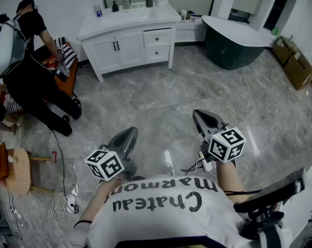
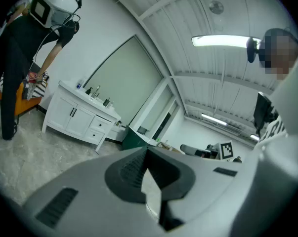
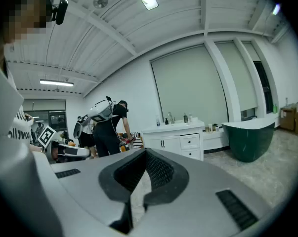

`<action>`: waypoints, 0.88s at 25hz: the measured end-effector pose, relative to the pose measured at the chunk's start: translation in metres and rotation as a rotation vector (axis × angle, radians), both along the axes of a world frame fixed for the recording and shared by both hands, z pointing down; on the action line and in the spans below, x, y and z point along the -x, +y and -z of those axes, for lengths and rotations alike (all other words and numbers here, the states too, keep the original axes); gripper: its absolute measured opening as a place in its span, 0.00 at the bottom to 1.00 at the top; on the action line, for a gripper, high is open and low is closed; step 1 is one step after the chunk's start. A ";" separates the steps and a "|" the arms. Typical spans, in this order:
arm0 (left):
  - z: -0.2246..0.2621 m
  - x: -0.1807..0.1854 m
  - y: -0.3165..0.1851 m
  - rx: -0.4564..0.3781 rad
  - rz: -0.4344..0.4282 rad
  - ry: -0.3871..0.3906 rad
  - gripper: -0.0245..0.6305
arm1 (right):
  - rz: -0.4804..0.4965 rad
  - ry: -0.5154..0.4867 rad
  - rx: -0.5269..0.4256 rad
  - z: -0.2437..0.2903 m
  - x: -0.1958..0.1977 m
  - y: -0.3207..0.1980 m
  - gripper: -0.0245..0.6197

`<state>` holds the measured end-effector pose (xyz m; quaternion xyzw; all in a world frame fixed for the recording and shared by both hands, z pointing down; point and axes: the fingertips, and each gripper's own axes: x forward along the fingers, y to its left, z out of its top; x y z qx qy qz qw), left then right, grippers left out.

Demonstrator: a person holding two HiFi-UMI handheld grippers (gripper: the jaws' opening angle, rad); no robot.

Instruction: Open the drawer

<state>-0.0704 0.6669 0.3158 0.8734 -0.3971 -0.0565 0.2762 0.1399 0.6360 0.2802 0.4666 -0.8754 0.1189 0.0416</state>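
**A:** Two grippers, and is either one holding anything?

**B:** No. The left gripper (image 1: 129,133) has its grey jaws pressed together with nothing between them. The right gripper (image 1: 201,115) is closed and empty in the same way. Both hang just in front of the person's chest, pointing roughly level over the grey marble floor (image 1: 161,92).

**A:** And the drawer?

**B:** It is well apart from both. A white vanity cabinet (image 1: 117,48) stands against the far wall. Its two white drawers (image 1: 157,38) with dark handles sit one above the other at its right end. Both look flush with the front, so I read them as closed.

**A:** So nothing is done?

**B:** That is my judgement: the task has not begun. The approach across the floor is left to do, then parting the jaws, taking a handle and pulling. I cannot tell which drawer is meant. A person in black (image 1: 31,66) bends down left of the cabinet, and a dark green bathtub (image 1: 233,48) stands to its right.
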 end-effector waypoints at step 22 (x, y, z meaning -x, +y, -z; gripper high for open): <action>0.000 0.019 -0.051 -0.134 -0.031 -0.105 0.04 | 0.060 0.058 0.046 -0.030 0.026 -0.053 0.05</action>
